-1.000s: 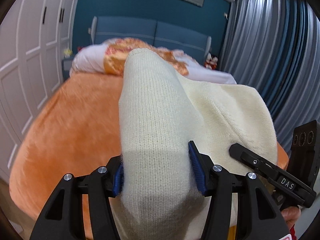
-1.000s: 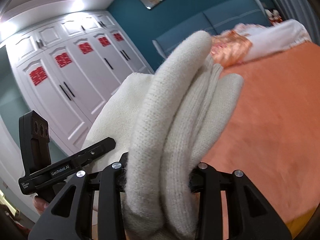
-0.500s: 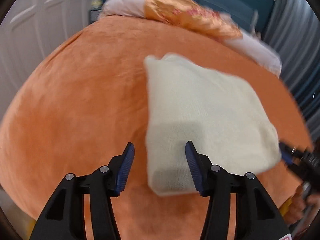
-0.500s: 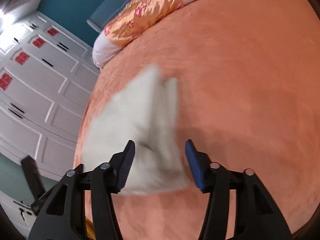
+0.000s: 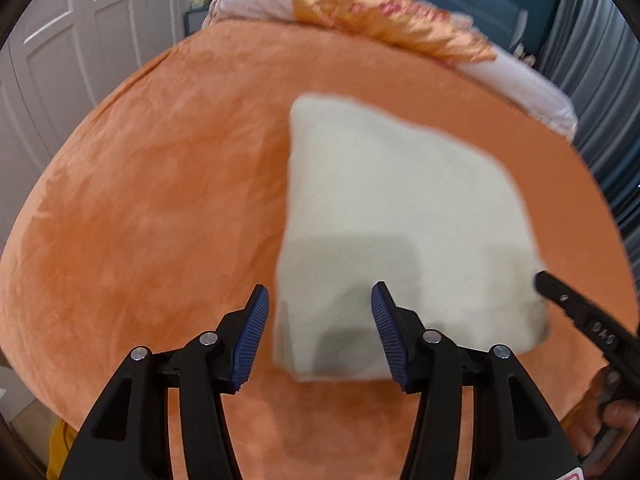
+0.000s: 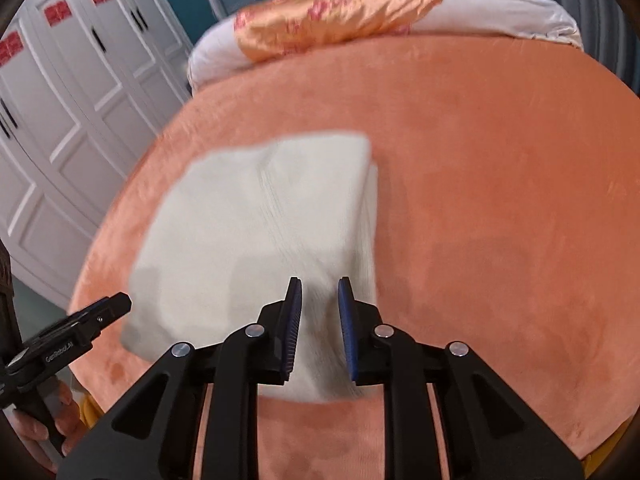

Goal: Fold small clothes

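Note:
A folded cream knit garment [image 5: 400, 224] lies flat on the orange bed cover [image 5: 160, 200]; it also shows in the right wrist view [image 6: 260, 232]. My left gripper [image 5: 320, 336] is open and empty, its blue pads above the garment's near left corner. My right gripper [image 6: 319, 328] is open with a narrower gap, empty, above the garment's near right edge. Each gripper shows at the edge of the other's view: the right one [image 5: 584, 320] and the left one [image 6: 68, 344].
Pillows with an orange satin cover [image 5: 384, 16] lie at the head of the bed. White wardrobe doors [image 6: 60, 92] stand to the left, grey curtains [image 5: 600, 60] to the right. The bed's front edge is just below my grippers.
One second ago both grippers held the garment up in the air. They have let it go, it now lies folded on the bed, and both have pulled back. The right jaws have narrowed.

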Tool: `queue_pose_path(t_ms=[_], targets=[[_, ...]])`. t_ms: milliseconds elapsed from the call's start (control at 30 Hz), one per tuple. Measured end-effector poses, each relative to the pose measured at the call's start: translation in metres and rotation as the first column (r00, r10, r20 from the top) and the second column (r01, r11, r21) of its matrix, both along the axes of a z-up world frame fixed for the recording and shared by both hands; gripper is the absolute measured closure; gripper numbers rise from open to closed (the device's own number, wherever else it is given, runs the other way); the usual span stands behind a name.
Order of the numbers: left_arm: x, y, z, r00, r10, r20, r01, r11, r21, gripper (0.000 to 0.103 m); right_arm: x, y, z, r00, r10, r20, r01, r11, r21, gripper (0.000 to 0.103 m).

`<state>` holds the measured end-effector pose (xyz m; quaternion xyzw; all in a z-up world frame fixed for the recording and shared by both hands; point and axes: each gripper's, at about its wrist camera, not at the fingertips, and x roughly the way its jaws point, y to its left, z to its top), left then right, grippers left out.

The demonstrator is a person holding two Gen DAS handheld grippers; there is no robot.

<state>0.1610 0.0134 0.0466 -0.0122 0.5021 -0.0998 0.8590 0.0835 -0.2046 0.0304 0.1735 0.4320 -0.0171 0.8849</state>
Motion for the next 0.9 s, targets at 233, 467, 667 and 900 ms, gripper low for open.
queue_pose_path(t_ms=[233, 467, 667, 900], targets=[[-0.014, 0.002, -0.006, 1.000, -0.002, 0.023, 0.001, 0.999, 0.038, 0.048, -0.012, 0.000, -0.017, 0.999, -0.012, -0.044, 0.013, 1.000, 0.013, 0.085], [-0.035, -0.012, 0.000, 0.999, -0.024, 0.025, 0.023, 0.998, 0.052, 0.052, -0.028, 0.012, -0.010, 0.999, 0.001, -0.048, -0.003, 0.999, -0.033, 0.085], [-0.051, -0.021, 0.005, 0.998, -0.045, 0.042, 0.042, 0.996, 0.077, 0.052, -0.036, 0.013, -0.008, 0.999, -0.006, -0.051, 0.005, 1.000, -0.007, 0.085], [-0.066, -0.029, 0.006, 0.997, -0.044, 0.063, 0.037, 0.993, 0.108, 0.052, -0.061, 0.019, 0.000, 0.999, -0.037, -0.024, 0.036, 0.999, -0.030, 0.084]])
